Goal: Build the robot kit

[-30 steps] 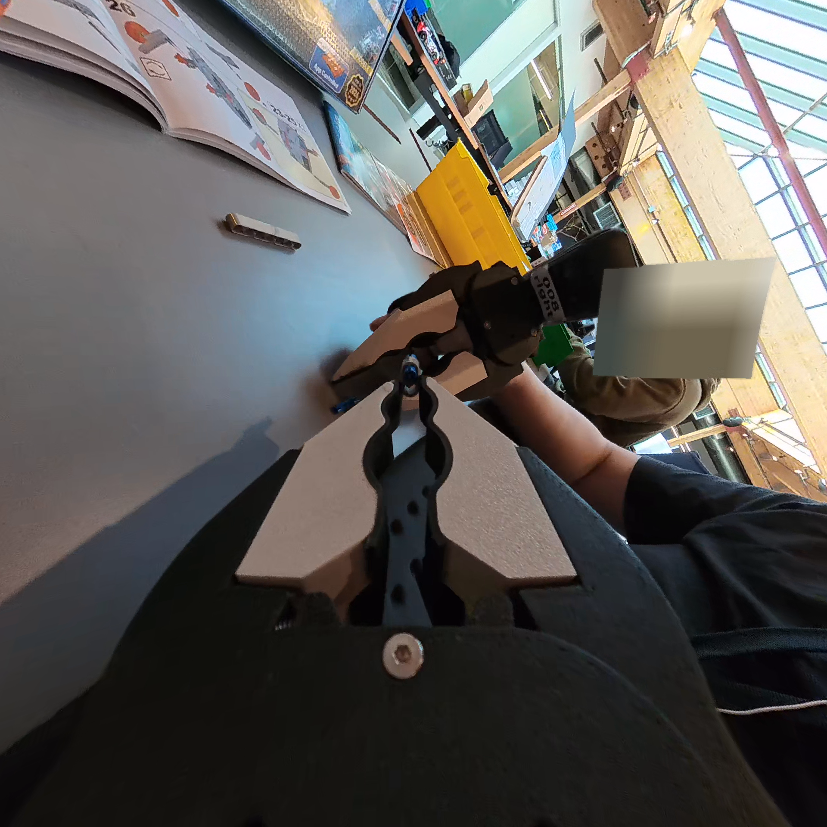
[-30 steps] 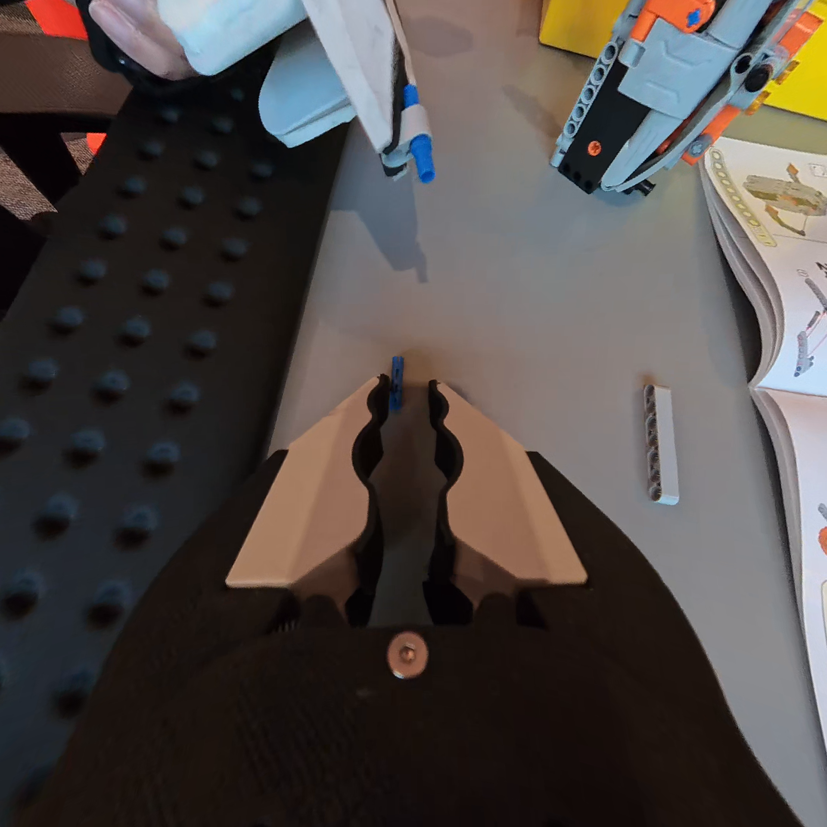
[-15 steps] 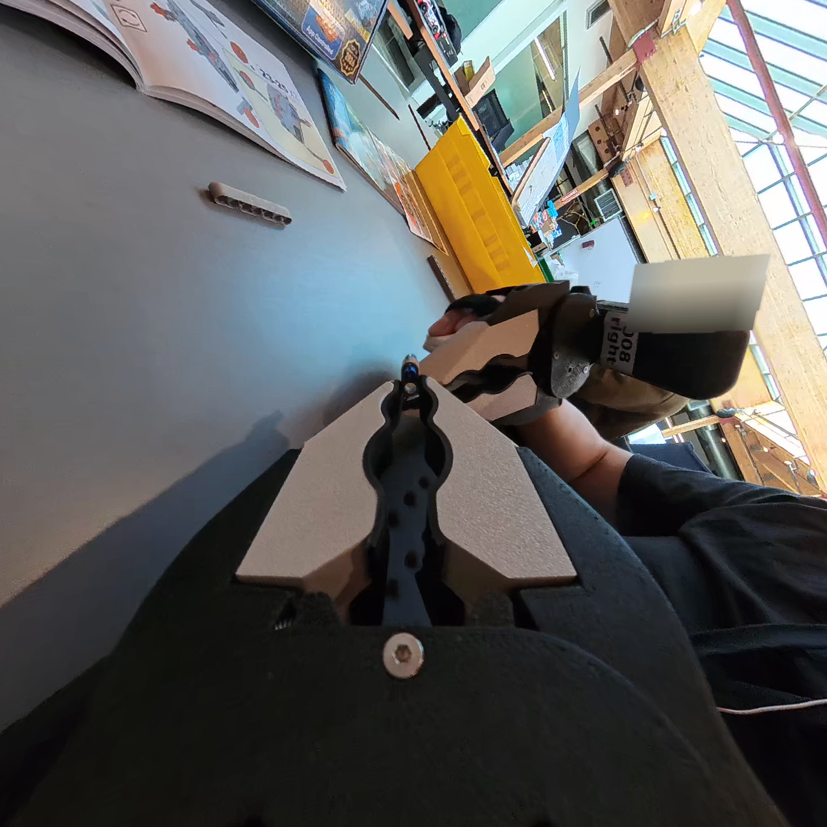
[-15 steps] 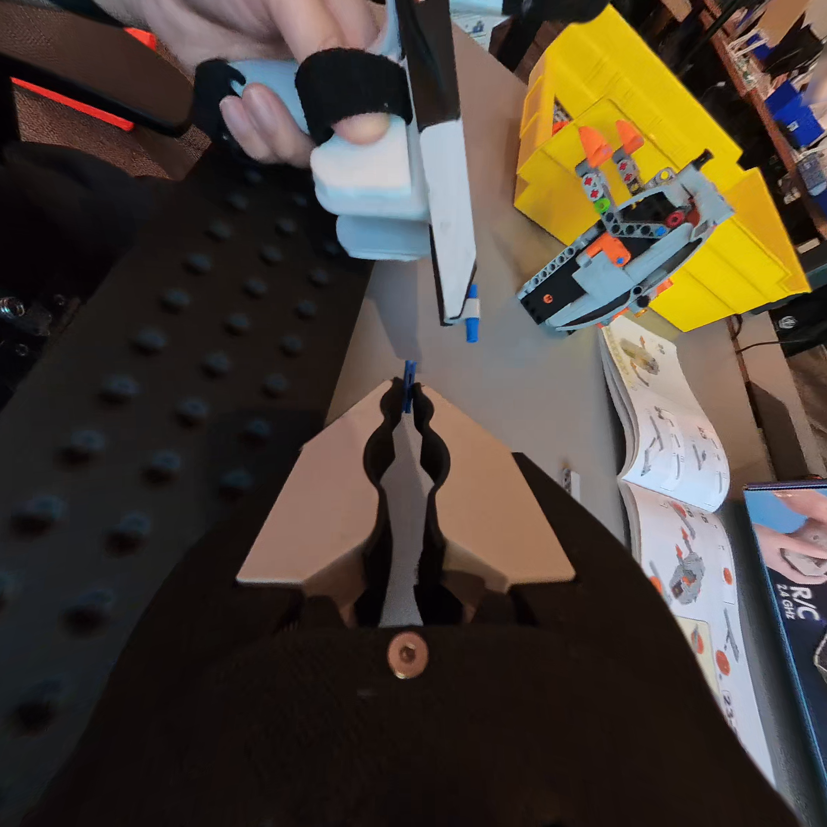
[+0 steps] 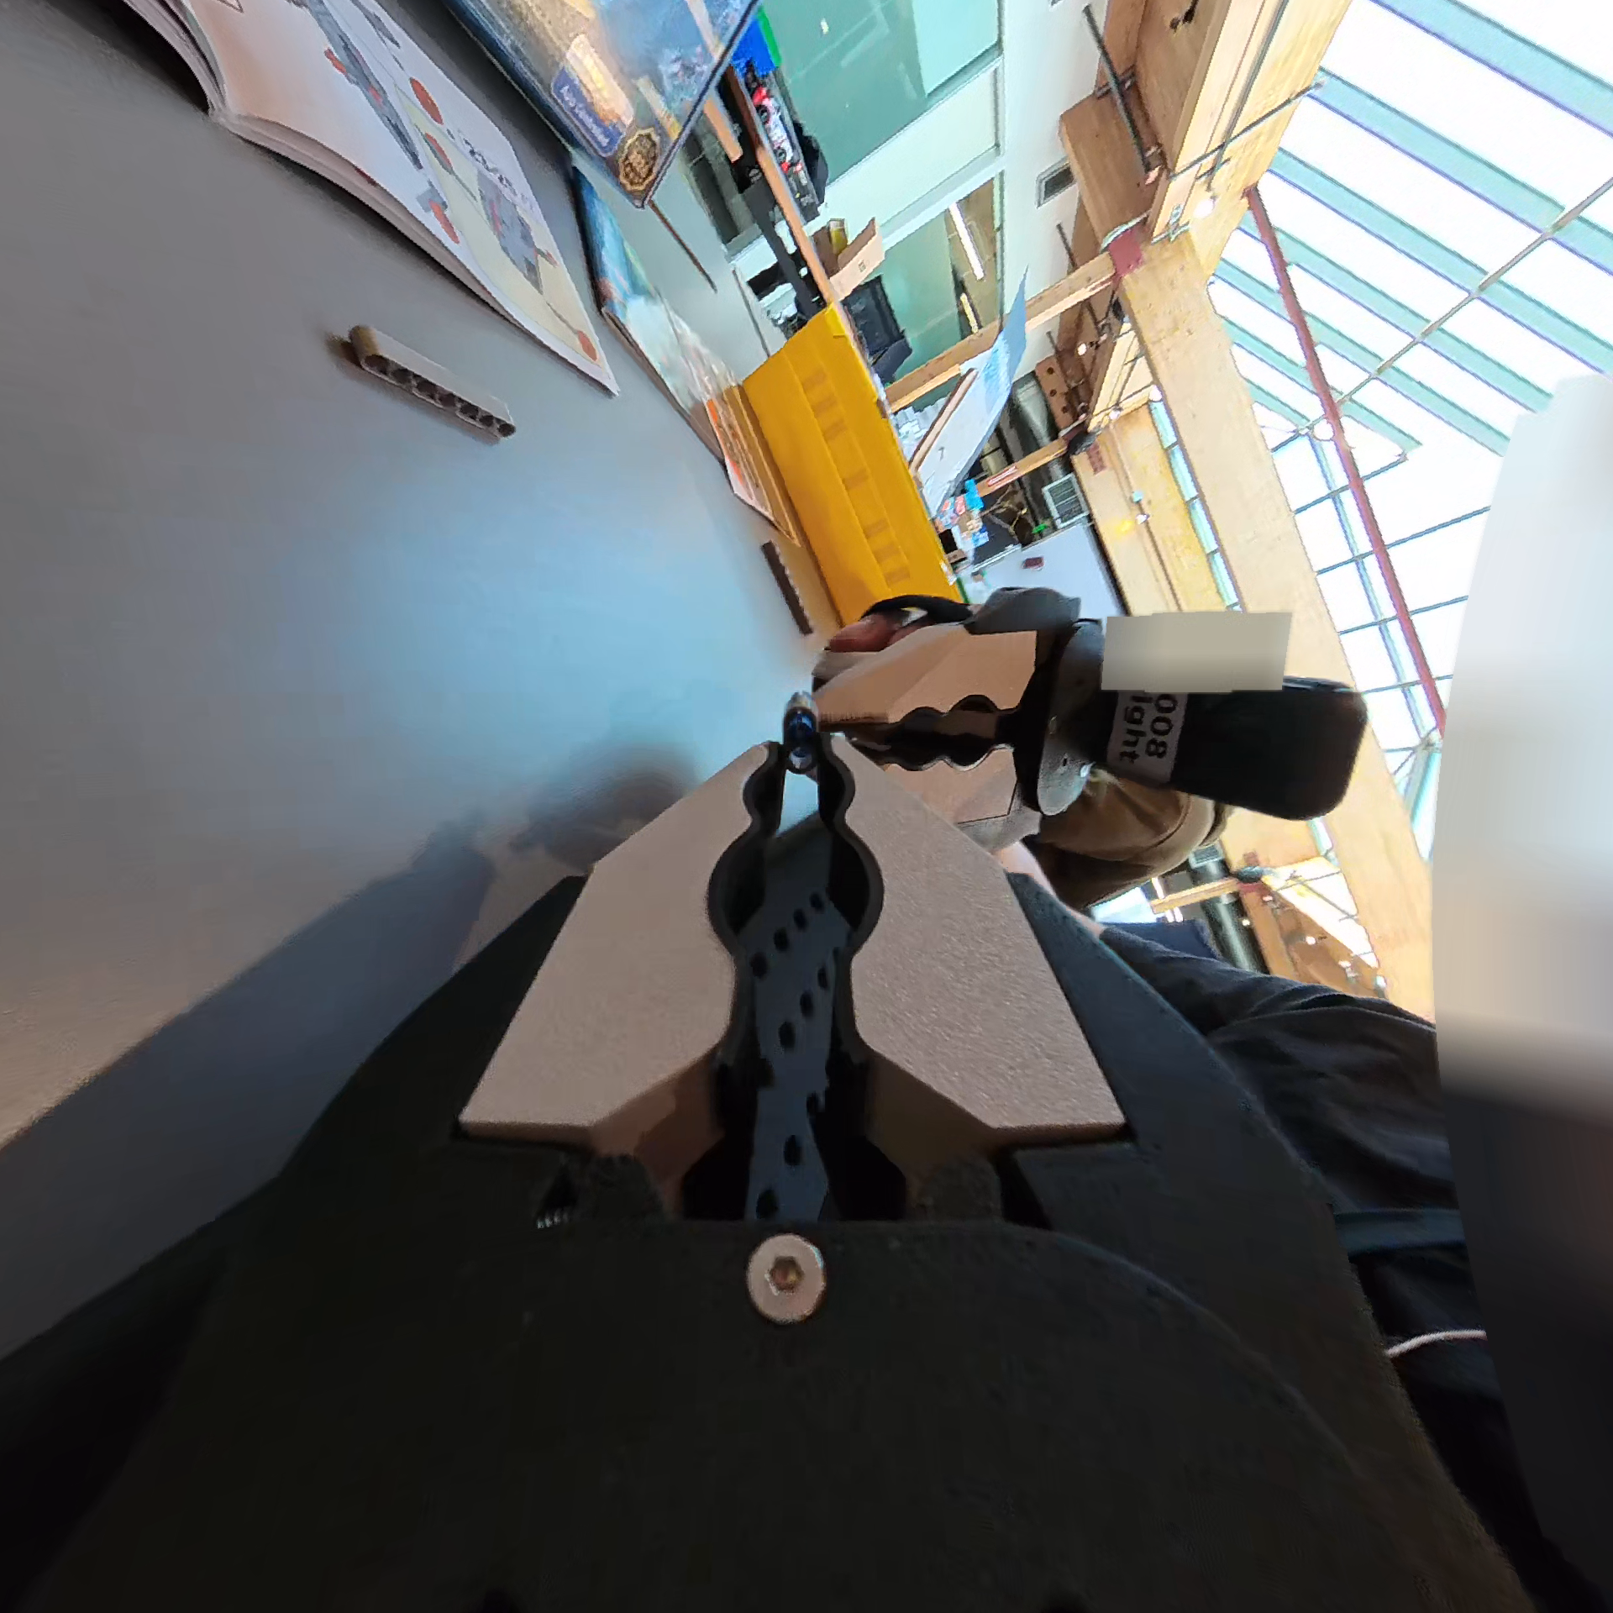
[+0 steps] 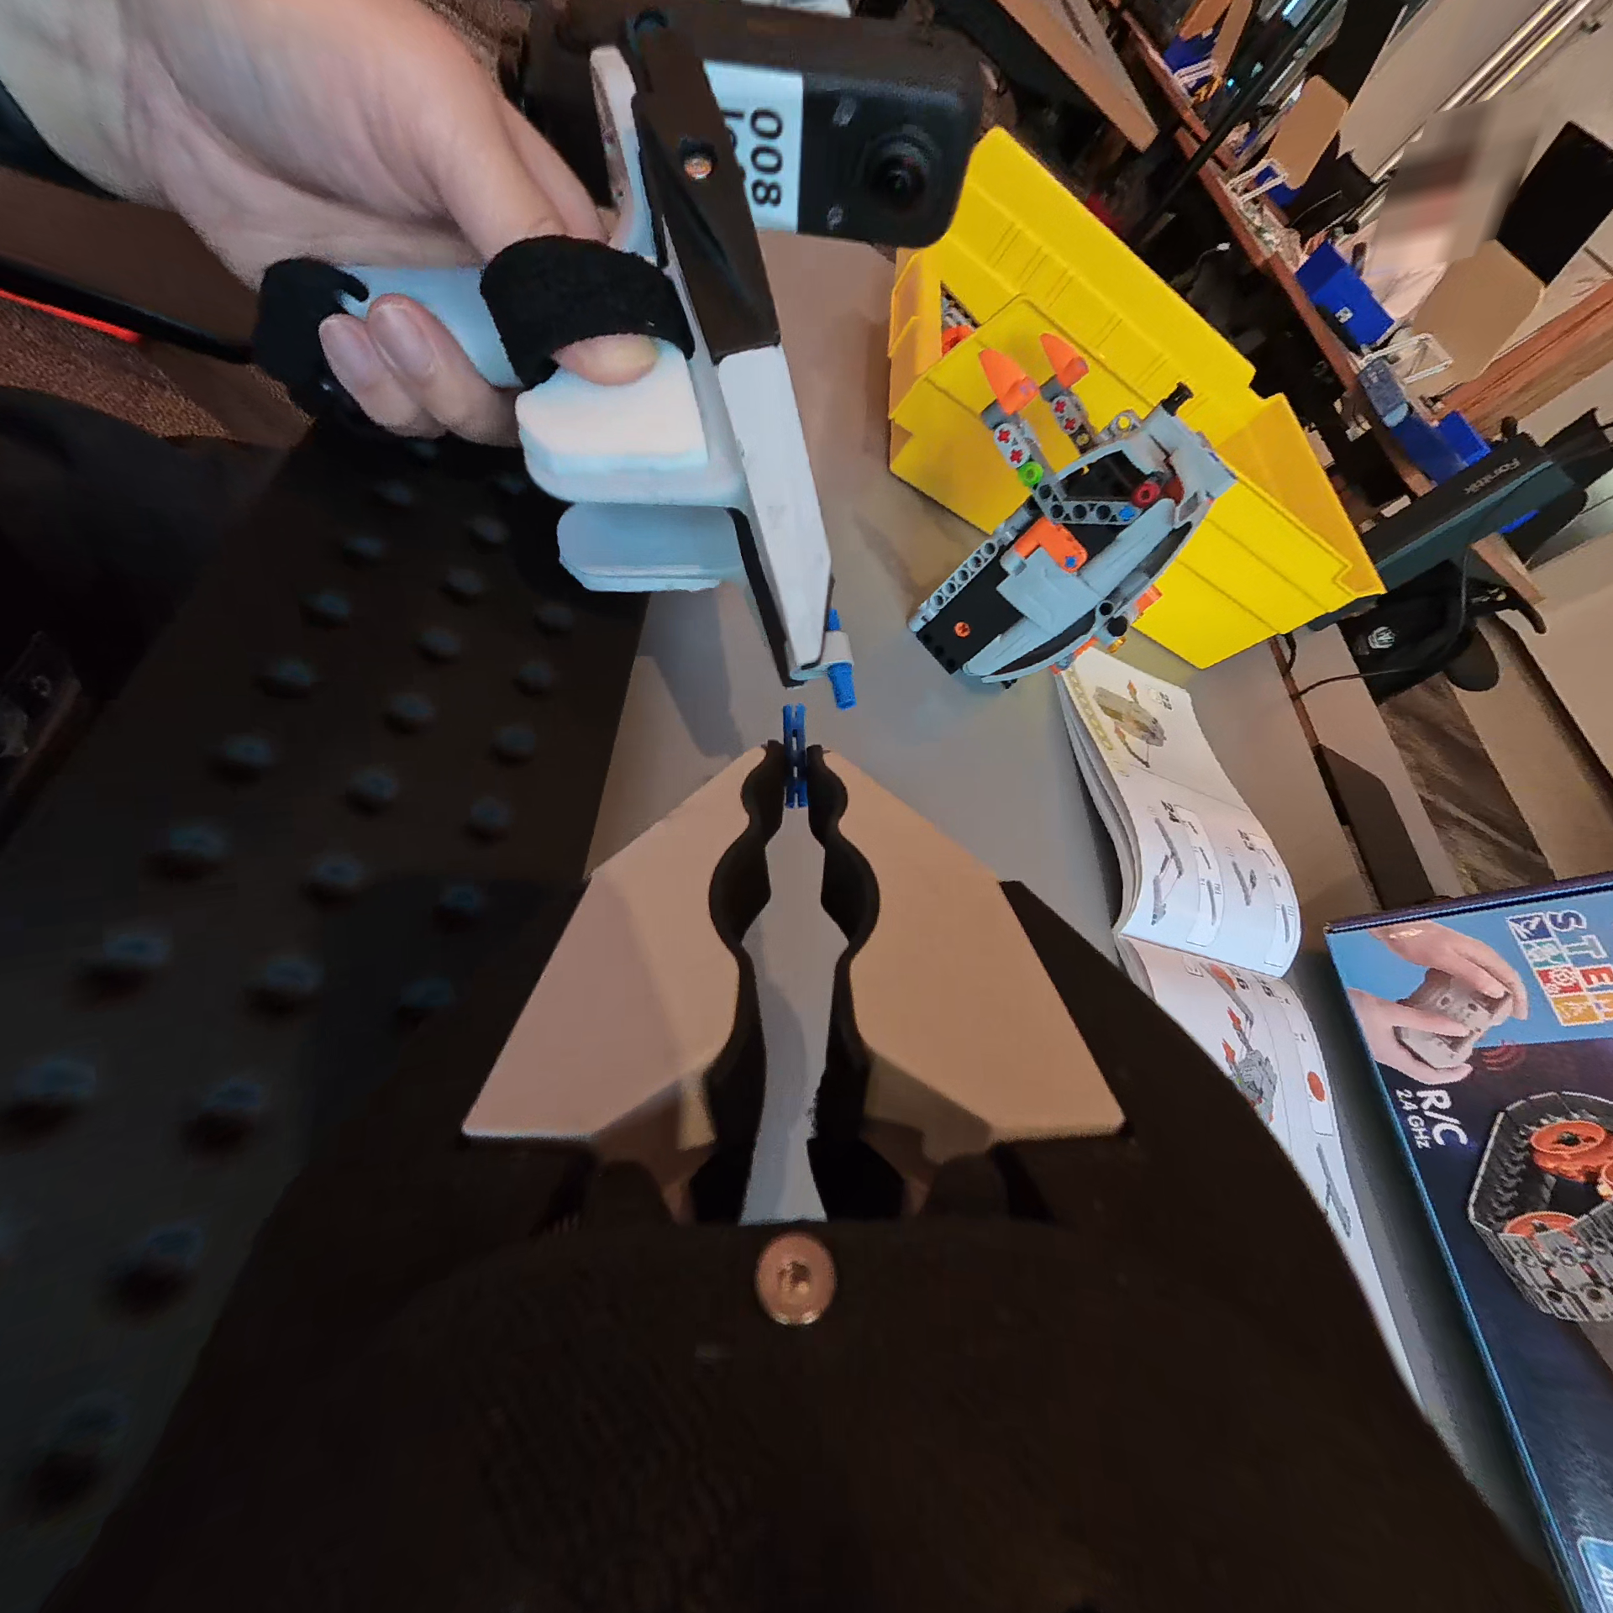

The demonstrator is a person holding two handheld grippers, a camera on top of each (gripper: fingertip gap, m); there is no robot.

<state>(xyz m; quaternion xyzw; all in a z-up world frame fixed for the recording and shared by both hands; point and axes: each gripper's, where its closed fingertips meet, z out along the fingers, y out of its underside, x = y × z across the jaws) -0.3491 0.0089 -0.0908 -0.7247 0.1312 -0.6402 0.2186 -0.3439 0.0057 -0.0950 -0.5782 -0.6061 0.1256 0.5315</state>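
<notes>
Right gripper [image 6: 794,759] pinched tight on a small blue peg [image 6: 793,751]. Left gripper [image 5: 799,758] squeezed on a grey connector with blue pin [image 6: 833,668], just beside it.

Workshop, timber beams [image 5: 1222,419], skylight (glazed), yellow parts bins [image 6: 1222,489]
</notes>
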